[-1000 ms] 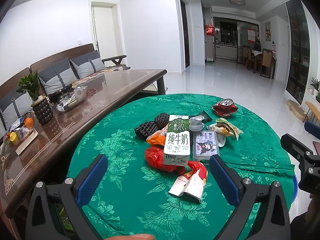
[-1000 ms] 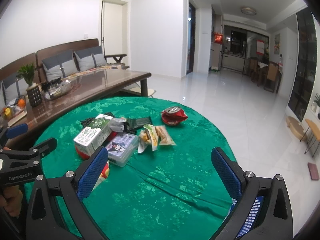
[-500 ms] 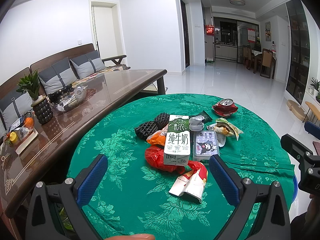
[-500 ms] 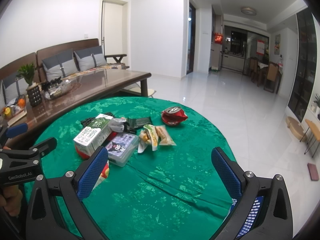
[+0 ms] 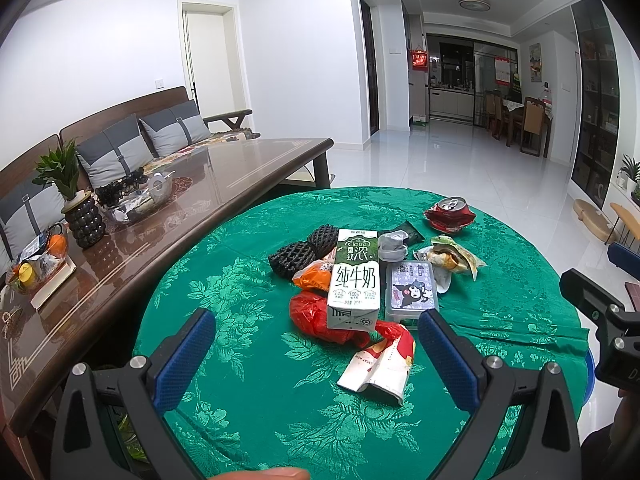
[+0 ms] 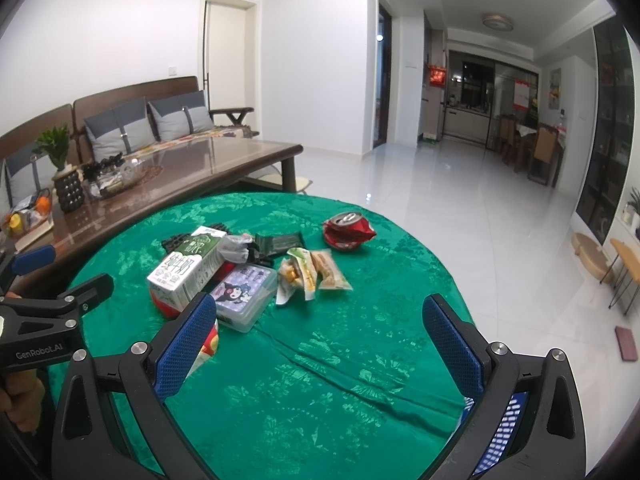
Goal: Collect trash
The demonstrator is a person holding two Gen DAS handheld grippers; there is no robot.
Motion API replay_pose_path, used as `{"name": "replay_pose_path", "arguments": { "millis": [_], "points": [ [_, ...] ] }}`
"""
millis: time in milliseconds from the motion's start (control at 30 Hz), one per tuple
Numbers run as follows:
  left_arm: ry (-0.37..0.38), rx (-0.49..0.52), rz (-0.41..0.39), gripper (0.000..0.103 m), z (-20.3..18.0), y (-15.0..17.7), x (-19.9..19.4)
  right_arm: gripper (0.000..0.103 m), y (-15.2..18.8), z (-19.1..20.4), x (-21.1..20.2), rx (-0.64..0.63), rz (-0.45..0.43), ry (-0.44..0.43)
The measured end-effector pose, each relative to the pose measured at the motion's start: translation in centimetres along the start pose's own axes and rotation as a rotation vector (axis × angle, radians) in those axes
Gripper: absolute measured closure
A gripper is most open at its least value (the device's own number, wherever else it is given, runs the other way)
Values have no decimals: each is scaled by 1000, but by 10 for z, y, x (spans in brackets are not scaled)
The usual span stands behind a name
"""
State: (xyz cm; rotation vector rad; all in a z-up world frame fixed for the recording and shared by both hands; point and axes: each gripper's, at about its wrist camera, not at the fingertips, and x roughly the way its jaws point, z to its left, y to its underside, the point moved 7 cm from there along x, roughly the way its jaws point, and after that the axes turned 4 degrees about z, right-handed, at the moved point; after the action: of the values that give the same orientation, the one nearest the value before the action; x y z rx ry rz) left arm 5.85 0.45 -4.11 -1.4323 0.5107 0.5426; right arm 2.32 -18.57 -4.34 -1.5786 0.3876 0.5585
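Trash lies heaped on a round table with a green cloth (image 5: 240,360) (image 6: 320,360). A green-and-white milk carton (image 5: 354,280) (image 6: 186,266) rests on a red plastic bag (image 5: 316,316). Beside it are a clear box with a cartoon label (image 5: 410,290) (image 6: 244,292), snack wrappers (image 5: 448,258) (image 6: 310,270), a crushed red can (image 5: 450,212) (image 6: 348,230), black mesh (image 5: 304,250) and a crumpled paper cup (image 5: 380,364). My left gripper (image 5: 316,352) is open and empty, just short of the heap. My right gripper (image 6: 320,340) is open and empty over bare cloth.
A long dark wooden table (image 5: 160,216) with a potted plant (image 5: 76,200) and a fruit bowl stands to the left, a sofa (image 5: 120,148) behind it. A blue basket (image 6: 500,436) shows below the table's right edge. White tiled floor (image 6: 440,200) stretches beyond.
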Motion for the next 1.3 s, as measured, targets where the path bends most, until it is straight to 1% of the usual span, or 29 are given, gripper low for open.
{"name": "replay_pose_path", "arguments": {
  "millis": [500,700,833,900,1067,1200,1300],
  "points": [
    [5,-1,3,0,-1,2,1,0,1,0,1,1,2,2],
    [17,2,19,0,-2,6,4,0,3,0,3,0,-2,0],
    [41,21,33,0,-7,8,6,0,6,-4,5,6,-5,0],
    [63,39,51,0,-11,11,8,0,6,-4,5,9,-3,3],
    [121,71,124,0,-22,24,19,0,4,-6,4,14,9,5],
    [131,78,154,0,-26,30,25,0,5,-7,3,17,15,0],
    [152,65,191,0,-27,35,32,0,5,-6,3,20,22,-6]
  ]
}}
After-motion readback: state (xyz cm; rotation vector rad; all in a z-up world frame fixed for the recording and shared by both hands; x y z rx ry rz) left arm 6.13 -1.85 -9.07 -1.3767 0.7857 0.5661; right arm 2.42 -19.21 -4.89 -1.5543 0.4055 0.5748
